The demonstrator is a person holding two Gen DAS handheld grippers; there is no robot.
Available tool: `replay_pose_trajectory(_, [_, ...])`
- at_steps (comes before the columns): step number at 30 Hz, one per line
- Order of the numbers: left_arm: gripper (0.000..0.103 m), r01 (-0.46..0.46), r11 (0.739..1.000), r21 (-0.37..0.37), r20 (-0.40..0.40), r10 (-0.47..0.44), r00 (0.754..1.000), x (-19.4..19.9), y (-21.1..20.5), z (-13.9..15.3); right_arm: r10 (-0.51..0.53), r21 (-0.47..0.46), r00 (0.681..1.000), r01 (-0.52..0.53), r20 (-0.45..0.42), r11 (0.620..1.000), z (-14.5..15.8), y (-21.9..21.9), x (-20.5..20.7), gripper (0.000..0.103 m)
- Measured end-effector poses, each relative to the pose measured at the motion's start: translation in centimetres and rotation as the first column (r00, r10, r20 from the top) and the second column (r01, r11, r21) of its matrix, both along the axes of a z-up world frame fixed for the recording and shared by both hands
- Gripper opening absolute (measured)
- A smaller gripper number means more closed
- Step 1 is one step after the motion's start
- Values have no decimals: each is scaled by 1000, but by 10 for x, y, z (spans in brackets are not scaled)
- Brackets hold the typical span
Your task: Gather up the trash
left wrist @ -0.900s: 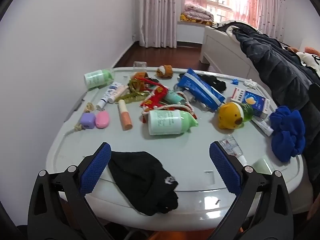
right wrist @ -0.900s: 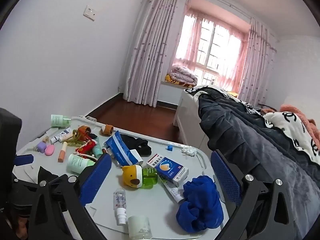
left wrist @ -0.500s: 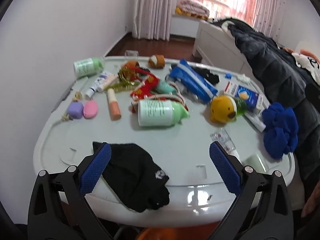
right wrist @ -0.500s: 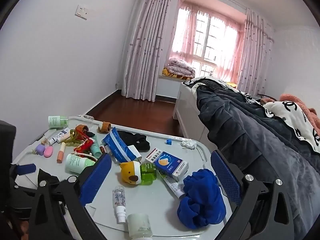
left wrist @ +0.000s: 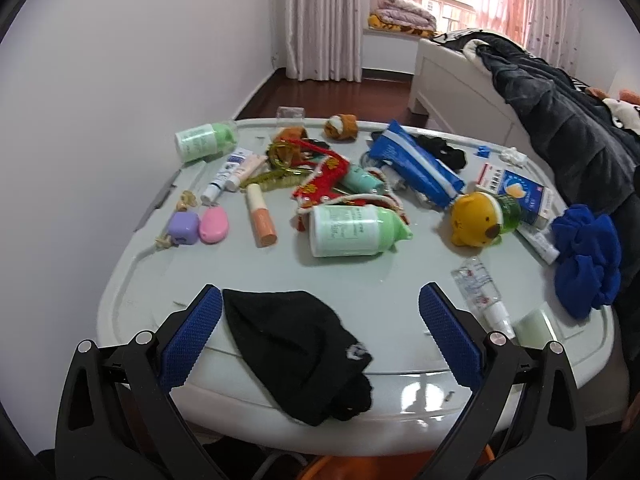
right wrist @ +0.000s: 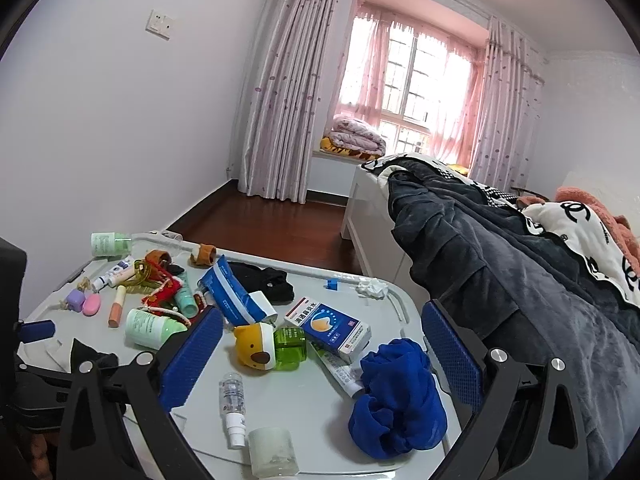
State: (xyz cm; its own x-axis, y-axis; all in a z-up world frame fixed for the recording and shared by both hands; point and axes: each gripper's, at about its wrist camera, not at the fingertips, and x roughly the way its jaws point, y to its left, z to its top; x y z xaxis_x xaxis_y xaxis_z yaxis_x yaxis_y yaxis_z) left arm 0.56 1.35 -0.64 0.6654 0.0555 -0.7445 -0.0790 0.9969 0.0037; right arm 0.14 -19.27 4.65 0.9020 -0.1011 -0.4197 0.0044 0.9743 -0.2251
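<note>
A pale grey table is strewn with items. A crumpled white tissue lies at the far right edge; it also shows in the left wrist view. A blue crumpled packet lies mid-table, and a red wrapper lies left of it. My left gripper is open and empty above a black sock at the near edge. My right gripper is open and empty over the table's right side, near a blue cloth.
Green-capped bottles, a yellow bear bottle, a blue-white medicine box, tubes, a small spray bottle and pink and purple cases lie on the table. A bed with dark bedding stands on the right. A white wall is on the left.
My left gripper's view has shifted slightly, showing more of the table's near edge. My right gripper's view has tilted up a little. Both jaws stay open. Nothing on the table has moved.
</note>
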Motion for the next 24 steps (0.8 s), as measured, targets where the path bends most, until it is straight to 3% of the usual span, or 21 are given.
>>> replay_pose_trajectory(11, [96, -177, 984, 12, -92, 178, 980, 9, 17, -8, -4, -14, 1000, 4, -16, 1000, -3, -1, 4, 98])
replay_pose_trajectory(14, [96, -173, 985, -11, -147, 170, 974, 13, 22, -12, -3, -13, 1000, 2, -18, 1000, -3, 0, 4, 98])
replay_pose_trajectory(18, [96, -151, 987, -56, -101, 145, 984, 7, 20, -9, -3, -14, 1000, 3, -19, 1000, -3, 1, 4, 98])
replay_pose_trajectory(24, [96, -137, 990, -12, -93, 136, 986, 11, 18, -7, -3, -14, 1000, 2, -20, 1000, -3, 1, 4, 98])
